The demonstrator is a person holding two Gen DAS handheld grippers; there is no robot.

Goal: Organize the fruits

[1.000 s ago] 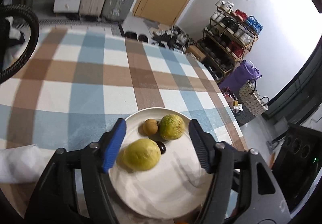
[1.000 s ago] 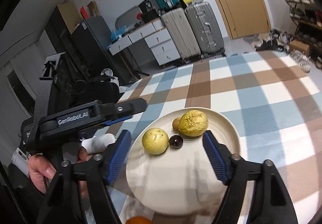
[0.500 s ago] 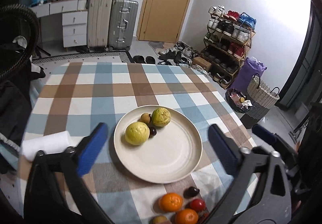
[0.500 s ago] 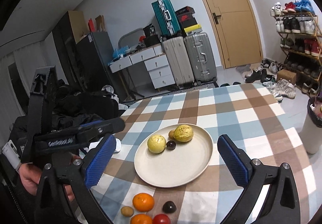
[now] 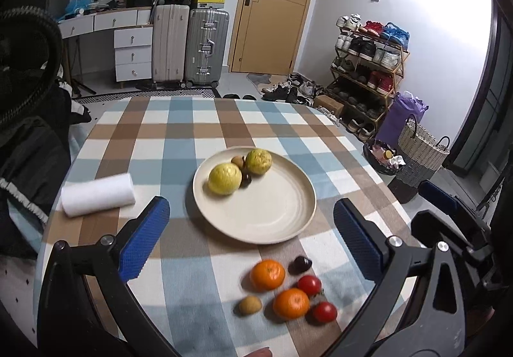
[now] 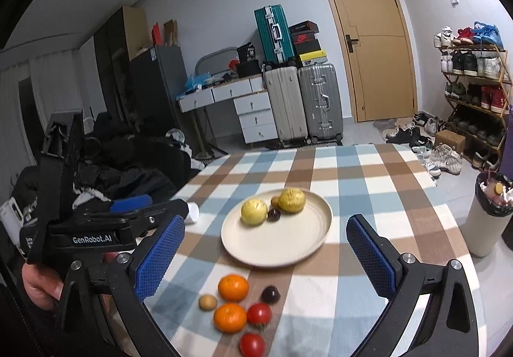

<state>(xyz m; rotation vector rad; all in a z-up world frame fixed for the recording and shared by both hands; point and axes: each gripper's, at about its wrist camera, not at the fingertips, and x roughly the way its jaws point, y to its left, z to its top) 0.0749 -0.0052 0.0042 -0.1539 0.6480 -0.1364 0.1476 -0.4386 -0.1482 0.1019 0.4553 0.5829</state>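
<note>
On the checked tablecloth (image 5: 179, 132) — suitcases (image 5: 205, 46) behind — sits a plate (image 5: 272, 216); both claws gape wide, empty.

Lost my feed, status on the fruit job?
Left gripper and right gripper open, empty. Four fruits on plate; six loose fruits on tablecloth. Nothing blocking.

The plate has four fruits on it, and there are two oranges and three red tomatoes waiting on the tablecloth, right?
Almost. The plate does hold four fruits and two oranges wait on the tablecloth, but there are only two red tomatoes, not three. Both wrist views show this.
</note>
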